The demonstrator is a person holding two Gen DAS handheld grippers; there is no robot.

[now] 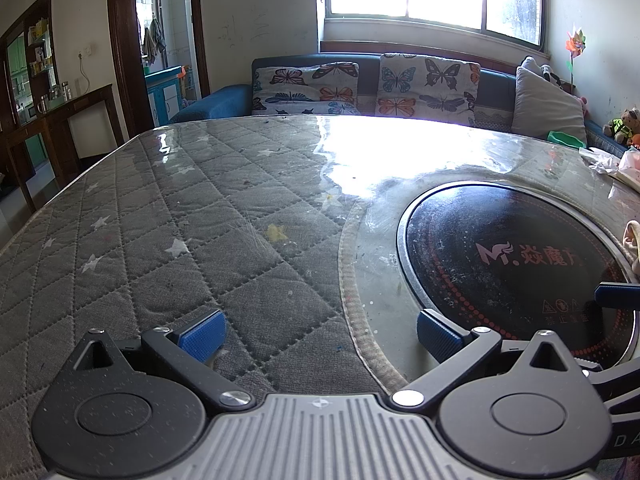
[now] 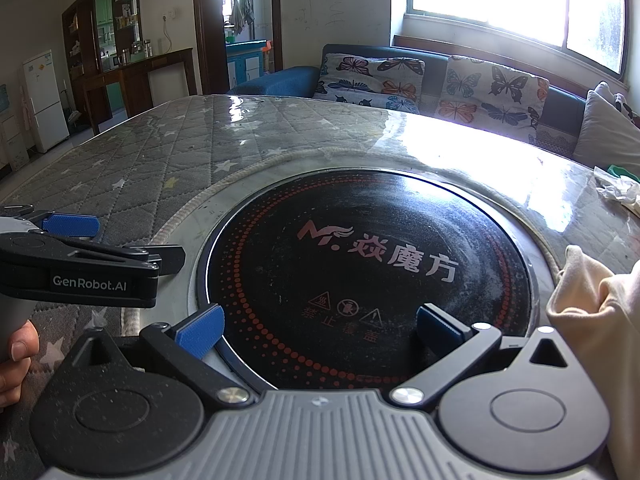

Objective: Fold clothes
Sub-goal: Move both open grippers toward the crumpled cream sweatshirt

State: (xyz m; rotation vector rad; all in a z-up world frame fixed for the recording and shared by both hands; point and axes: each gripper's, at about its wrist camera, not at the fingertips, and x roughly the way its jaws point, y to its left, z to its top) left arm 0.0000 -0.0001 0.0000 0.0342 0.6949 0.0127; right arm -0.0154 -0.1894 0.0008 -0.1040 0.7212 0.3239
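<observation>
A cream garment (image 2: 596, 320) lies bunched at the right edge of the table, to the right of my right gripper; a sliver of it shows in the left wrist view (image 1: 633, 246). My right gripper (image 2: 320, 330) is open and empty, low over the black round cooktop (image 2: 368, 268). My left gripper (image 1: 320, 332) is open and empty over the grey quilted table cover (image 1: 160, 220), left of the cooktop (image 1: 516, 264). The left gripper also shows in the right wrist view (image 2: 80, 240), at the left, held by a hand.
The table cover lies under a clear glossy sheet with strong window glare (image 1: 400, 152). Crumpled white paper (image 2: 618, 194) sits at the far right. A blue sofa with butterfly cushions (image 1: 368, 84) stands behind the table. A wooden sideboard (image 2: 136, 76) and a fridge (image 2: 44, 100) stand at the left.
</observation>
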